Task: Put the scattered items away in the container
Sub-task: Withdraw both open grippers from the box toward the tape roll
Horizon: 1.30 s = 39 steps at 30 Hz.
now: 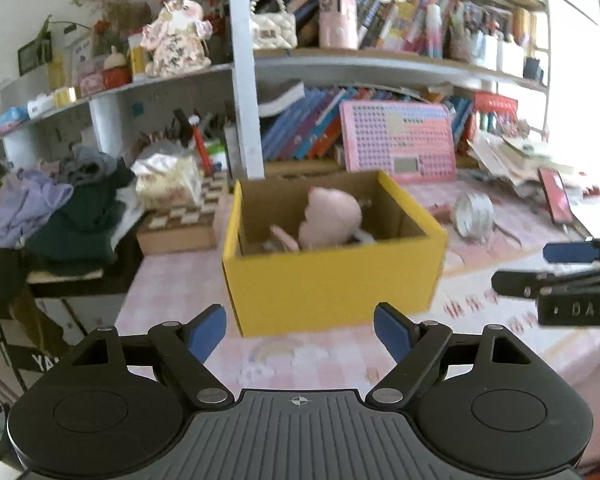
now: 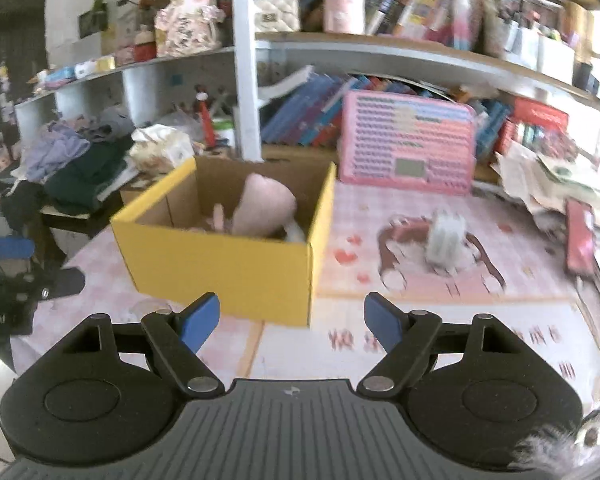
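Two grippers hang over a pink table [image 1: 300,356], both with jaws apart and nothing between them: the left gripper [image 1: 300,330] faces the yellow box [image 1: 332,280], the right gripper [image 2: 292,322] sits near the box's front corner. Inside the box lies a pink toy [image 1: 332,216]. A tape roll [image 2: 446,238] stands on the table to the right of the box, apart from it

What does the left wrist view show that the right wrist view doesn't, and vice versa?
Left wrist only: the right gripper entering from the right edge. Right wrist only: the left gripper at the left edge, and grey fur at the bottom right corner. Both: yellow box holding a pink plush, a tape roll on the pink tablecloth, cluttered shelves behind.
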Each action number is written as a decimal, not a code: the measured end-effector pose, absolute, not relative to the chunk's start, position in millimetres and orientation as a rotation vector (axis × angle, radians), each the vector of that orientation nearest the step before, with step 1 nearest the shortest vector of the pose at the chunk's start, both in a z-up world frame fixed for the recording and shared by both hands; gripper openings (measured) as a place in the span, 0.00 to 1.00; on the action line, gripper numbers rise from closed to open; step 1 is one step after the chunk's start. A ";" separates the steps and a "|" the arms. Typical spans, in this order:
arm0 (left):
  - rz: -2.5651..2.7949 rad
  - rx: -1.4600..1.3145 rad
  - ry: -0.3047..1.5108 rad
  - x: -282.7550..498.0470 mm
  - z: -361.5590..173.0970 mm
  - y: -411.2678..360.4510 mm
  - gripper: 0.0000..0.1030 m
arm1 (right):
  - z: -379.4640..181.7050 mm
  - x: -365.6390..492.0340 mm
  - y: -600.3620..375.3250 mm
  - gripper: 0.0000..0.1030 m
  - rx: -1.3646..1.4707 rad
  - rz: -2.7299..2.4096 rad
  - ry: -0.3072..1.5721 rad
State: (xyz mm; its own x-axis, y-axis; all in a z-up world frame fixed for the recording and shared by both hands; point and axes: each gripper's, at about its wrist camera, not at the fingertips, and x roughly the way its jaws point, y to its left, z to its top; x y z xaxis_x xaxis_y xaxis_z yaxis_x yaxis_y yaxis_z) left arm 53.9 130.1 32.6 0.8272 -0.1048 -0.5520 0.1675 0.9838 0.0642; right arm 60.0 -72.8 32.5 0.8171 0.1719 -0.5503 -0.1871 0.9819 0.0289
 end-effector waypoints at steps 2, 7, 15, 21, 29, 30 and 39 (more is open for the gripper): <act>-0.152 0.139 0.594 44.6 24.9 124.8 0.82 | 29.4 47.7 -75.3 0.76 -0.024 0.169 0.592; -0.189 0.160 0.639 32.2 14.2 113.2 0.85 | 23.5 23.6 -76.9 0.76 -0.028 0.120 0.611; -0.257 0.182 0.697 26.9 1.9 96.9 0.89 | 11.8 12.5 -78.8 0.78 -0.042 0.080 0.673; -0.292 0.175 0.720 35.8 -1.9 87.7 0.91 | 8.1 15.9 -86.0 0.80 -0.052 0.060 0.694; -0.361 0.199 0.751 55.1 -9.5 52.3 0.91 | 3.0 28.6 -114.5 0.81 -0.037 0.017 0.721; -0.370 0.205 0.753 57.8 -10.0 46.8 0.91 | 2.0 31.4 -119.2 0.81 -0.036 0.014 0.724; -0.439 0.259 0.773 88.5 -17.7 -19.3 0.91 | -9.1 64.1 -176.4 0.81 0.001 -0.021 0.773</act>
